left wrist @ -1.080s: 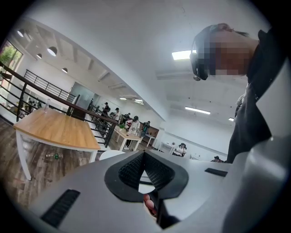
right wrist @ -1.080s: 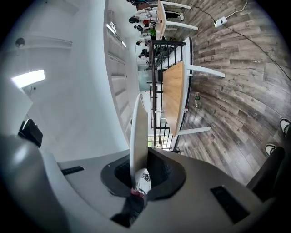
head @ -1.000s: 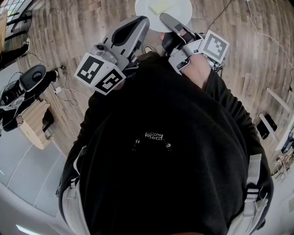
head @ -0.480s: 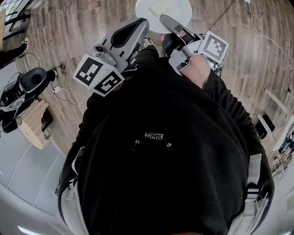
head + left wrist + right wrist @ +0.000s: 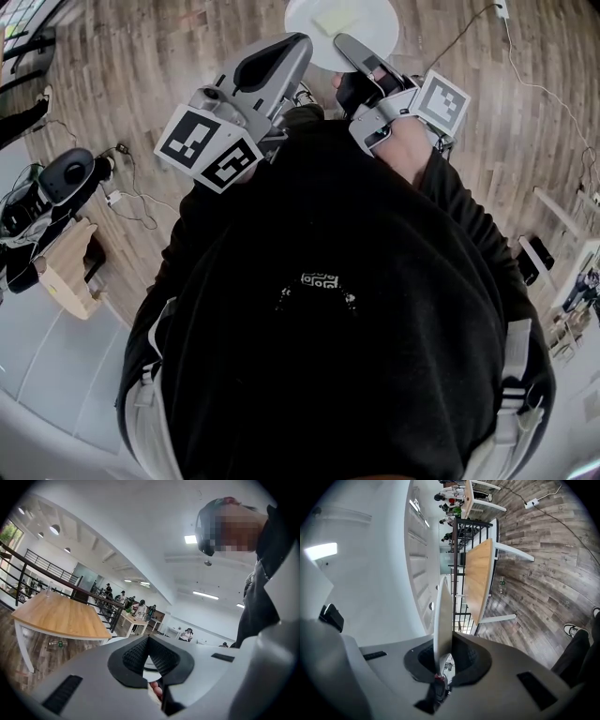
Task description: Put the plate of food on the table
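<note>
A white plate [image 5: 361, 33] with a pale yellow piece of food [image 5: 334, 21] hangs over the wooden floor at the top of the head view. My right gripper [image 5: 345, 44] is shut on its near rim. In the right gripper view the plate [image 5: 443, 616] shows edge-on, clamped between the pads. My left gripper [image 5: 294, 44] hovers just left of the plate, its tips touching with nothing held. Its pads [image 5: 159, 654] meet in the left gripper view. A wooden table [image 5: 61, 616] on white legs stands ahead; the table [image 5: 478, 581] also shows past the plate.
The person's black-clad body fills the middle of the head view. A dark office chair [image 5: 66, 167] and a light wooden stool [image 5: 66, 270] stand at the left. Cables and a power strip [image 5: 502, 9] lie on the floor. A black railing [image 5: 51, 566] and distant people are behind the table.
Both grippers and the plate have drifted slightly right in the head view, and the floor beneath has shifted. The grip on the plate is unchanged.
</note>
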Motion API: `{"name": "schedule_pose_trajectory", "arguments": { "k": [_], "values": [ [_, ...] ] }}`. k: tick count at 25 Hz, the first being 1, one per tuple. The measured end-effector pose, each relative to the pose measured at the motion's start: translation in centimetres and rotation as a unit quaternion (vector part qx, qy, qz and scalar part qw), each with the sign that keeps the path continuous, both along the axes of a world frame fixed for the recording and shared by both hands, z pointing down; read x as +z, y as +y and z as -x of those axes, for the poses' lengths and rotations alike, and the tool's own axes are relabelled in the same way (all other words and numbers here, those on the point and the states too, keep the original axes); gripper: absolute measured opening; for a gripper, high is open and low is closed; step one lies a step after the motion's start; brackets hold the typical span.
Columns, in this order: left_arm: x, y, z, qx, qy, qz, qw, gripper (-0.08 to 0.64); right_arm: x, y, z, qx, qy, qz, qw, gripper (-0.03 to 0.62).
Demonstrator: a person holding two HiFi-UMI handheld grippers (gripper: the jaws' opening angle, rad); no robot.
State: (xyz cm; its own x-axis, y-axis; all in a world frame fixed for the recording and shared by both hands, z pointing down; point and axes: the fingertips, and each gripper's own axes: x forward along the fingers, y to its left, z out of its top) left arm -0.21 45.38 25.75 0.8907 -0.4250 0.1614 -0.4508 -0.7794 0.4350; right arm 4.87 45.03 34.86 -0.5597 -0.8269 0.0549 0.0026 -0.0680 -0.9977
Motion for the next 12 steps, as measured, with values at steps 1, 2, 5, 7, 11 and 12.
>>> {"name": "schedule_pose_trajectory", "arguments": {
  "k": [1, 2, 5, 7, 11, 12],
  "values": [
    [-0.1, -0.7, 0.6, 0.001, 0.002, 0.000, 1.0000, 0.006, -0.1, -0.7, 0.5, 0.001, 0.002, -0.001, 1.000, 0.026],
    [-0.1, -1.3, 1.1, 0.002, 0.004, 0.000, 1.0000, 0.006, -0.2, -1.4, 1.1, 0.002, 0.003, -0.002, 1.000, 0.026],
    [-0.2, -3.1, 2.5, 0.011, 0.007, 0.000, 0.9999, 0.005, -0.5, -3.3, 2.5, 0.004, 0.008, -0.008, 1.000, 0.026],
    [-0.3, -4.2, 3.3, 0.016, 0.009, -0.002, 0.9998, 0.005, -0.8, -4.4, 3.3, 0.008, 0.013, -0.013, 1.000, 0.026],
    [-0.9, -5.9, 4.7, 0.022, 0.017, -0.013, 0.9995, 0.005, -1.4, -6.3, 4.9, 0.013, 0.018, -0.022, 1.000, 0.026],
    [-1.0, -6.2, 5.1, 0.023, 0.018, -0.017, 0.9994, 0.006, -1.6, -6.6, 5.3, 0.013, 0.021, -0.025, 0.999, 0.026]
  ]
}}
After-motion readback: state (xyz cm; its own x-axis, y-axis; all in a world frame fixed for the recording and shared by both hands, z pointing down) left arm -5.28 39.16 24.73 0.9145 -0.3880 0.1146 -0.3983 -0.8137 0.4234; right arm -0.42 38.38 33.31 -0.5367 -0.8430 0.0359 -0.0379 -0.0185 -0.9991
